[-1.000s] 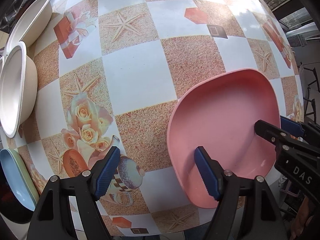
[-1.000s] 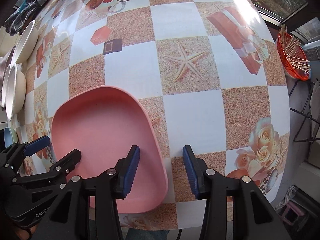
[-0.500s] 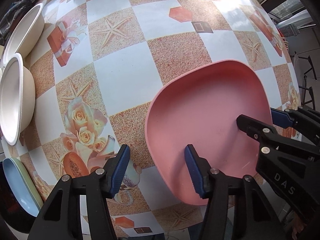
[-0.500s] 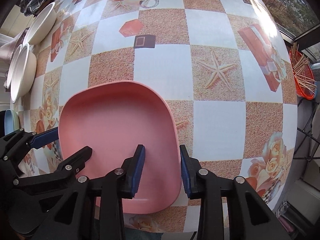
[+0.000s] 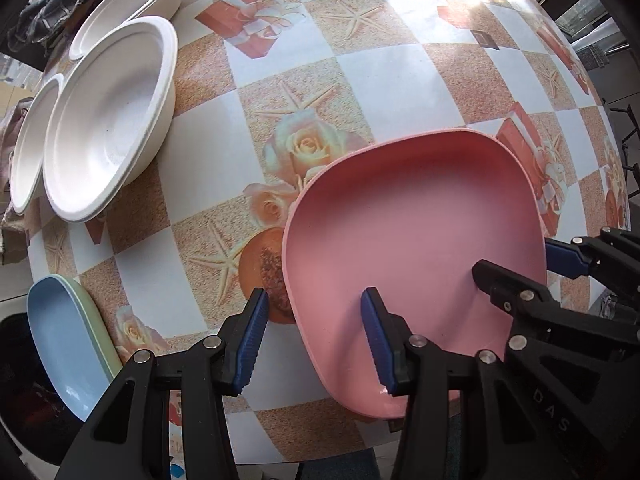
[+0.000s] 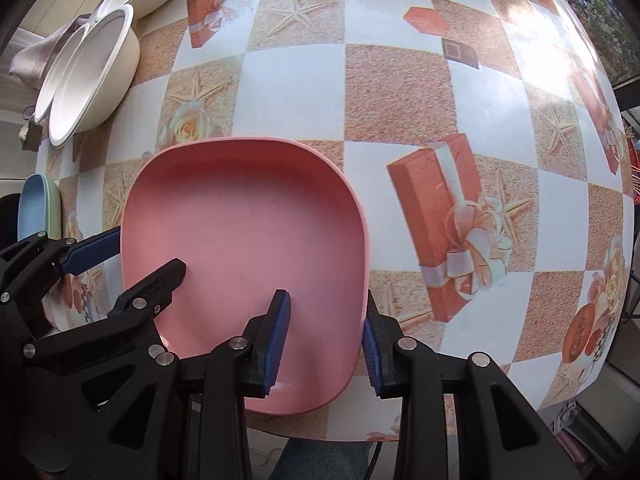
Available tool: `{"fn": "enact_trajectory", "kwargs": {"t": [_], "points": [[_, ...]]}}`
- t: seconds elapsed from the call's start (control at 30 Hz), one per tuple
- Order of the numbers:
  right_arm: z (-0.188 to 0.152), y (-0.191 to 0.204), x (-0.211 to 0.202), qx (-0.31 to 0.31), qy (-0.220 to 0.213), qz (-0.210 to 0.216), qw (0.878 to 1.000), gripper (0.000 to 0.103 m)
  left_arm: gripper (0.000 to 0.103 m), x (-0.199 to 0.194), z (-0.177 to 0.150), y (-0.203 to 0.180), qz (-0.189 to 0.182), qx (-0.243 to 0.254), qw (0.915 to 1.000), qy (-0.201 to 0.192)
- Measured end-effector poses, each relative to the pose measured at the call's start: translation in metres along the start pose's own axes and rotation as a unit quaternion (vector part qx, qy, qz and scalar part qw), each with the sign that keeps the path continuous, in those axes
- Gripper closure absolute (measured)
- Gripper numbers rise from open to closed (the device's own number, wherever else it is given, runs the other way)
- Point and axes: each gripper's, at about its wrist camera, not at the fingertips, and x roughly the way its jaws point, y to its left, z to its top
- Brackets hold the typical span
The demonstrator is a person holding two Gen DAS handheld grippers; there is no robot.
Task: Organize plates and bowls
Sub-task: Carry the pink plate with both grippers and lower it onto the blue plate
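A pink square plate (image 5: 416, 240) lies near the table's front edge; it also shows in the right wrist view (image 6: 244, 248). My left gripper (image 5: 312, 344) is open and straddles the plate's left rim, one finger inside, one outside. My right gripper (image 6: 326, 340) straddles the plate's right rim with a narrow gap; I cannot tell if its pads touch the rim. A blue plate on a green plate (image 5: 68, 340) sits at the front left edge. White bowls (image 5: 108, 120) stand at the far left.
The table (image 6: 400, 92) has a checkered cloth with starfish, roses and gift boxes. Another white bowl (image 5: 132, 4) lies further back on the left. An orange basket (image 6: 634, 160) shows at the right edge. Dark cloth lies at the back left.
Both grippers and the pink plate have shifted left toward the white bowls and the blue plate. The right gripper's fingers stay narrowed around the plate's right rim.
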Motion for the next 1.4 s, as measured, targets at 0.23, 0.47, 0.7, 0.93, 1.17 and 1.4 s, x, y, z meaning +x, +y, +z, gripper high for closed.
{"fn": "enact_trajectory", "kwargs": {"t": [0.23, 0.47, 0.7, 0.93, 1.17, 1.4], "points": [[-0.008, 0.071, 0.012, -0.016, 0.013, 0.015, 1.0, 0.067, 0.051, 0.0, -0.038, 0.054, 0.022, -0.012, 0.9997, -0.002], [-0.013, 0.117, 0.018, -0.024, 0.015, -0.002, 1.0, 0.066, 0.051, 0.003, -0.074, 0.105, 0.012, -0.029, 0.9995, 0.003], [-0.011, 0.126, 0.02, -0.018, 0.016, -0.002, 1.0, 0.067, 0.051, -0.006, -0.075, 0.106, 0.006, -0.033, 0.9994, 0.0], [-0.008, 0.096, 0.014, -0.017, 0.017, -0.008, 1.0, 0.066, 0.051, 0.003, -0.061, 0.097, 0.001, -0.033, 0.9994, -0.004], [-0.003, 0.106, 0.009, -0.019, 0.021, -0.012, 1.0, 0.066, 0.051, 0.0, -0.058, 0.094, -0.002, -0.032, 0.9995, -0.004], [0.003, 0.11, 0.006, -0.021, 0.026, -0.013, 0.999, 0.066, 0.051, -0.001, -0.057, 0.093, -0.002, -0.034, 0.9994, -0.004]]}}
